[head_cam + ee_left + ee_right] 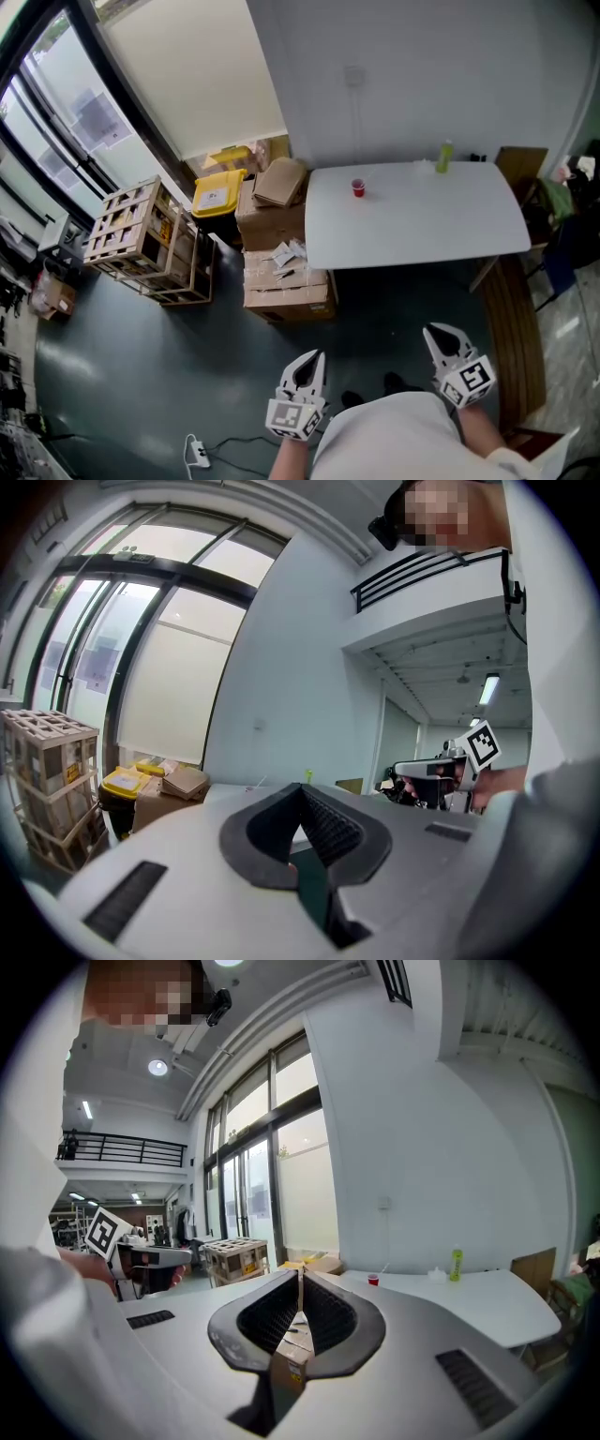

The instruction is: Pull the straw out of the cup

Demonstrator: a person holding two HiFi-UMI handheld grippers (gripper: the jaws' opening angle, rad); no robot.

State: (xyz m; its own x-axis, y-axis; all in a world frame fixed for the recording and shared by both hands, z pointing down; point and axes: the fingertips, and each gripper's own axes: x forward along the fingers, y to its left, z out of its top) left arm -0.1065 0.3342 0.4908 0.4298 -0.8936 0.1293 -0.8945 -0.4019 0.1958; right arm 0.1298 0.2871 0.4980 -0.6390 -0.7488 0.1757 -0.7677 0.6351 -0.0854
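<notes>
The red cup [357, 189] with its straw [384, 1268] stands near the far left corner of the white table [422, 234], well apart from the left gripper [314, 361] and right gripper [436, 334], both off the table's near side, jaws pressed together on nothing.

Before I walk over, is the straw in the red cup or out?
In: the straw slants up from the red cup on the table.
</notes>
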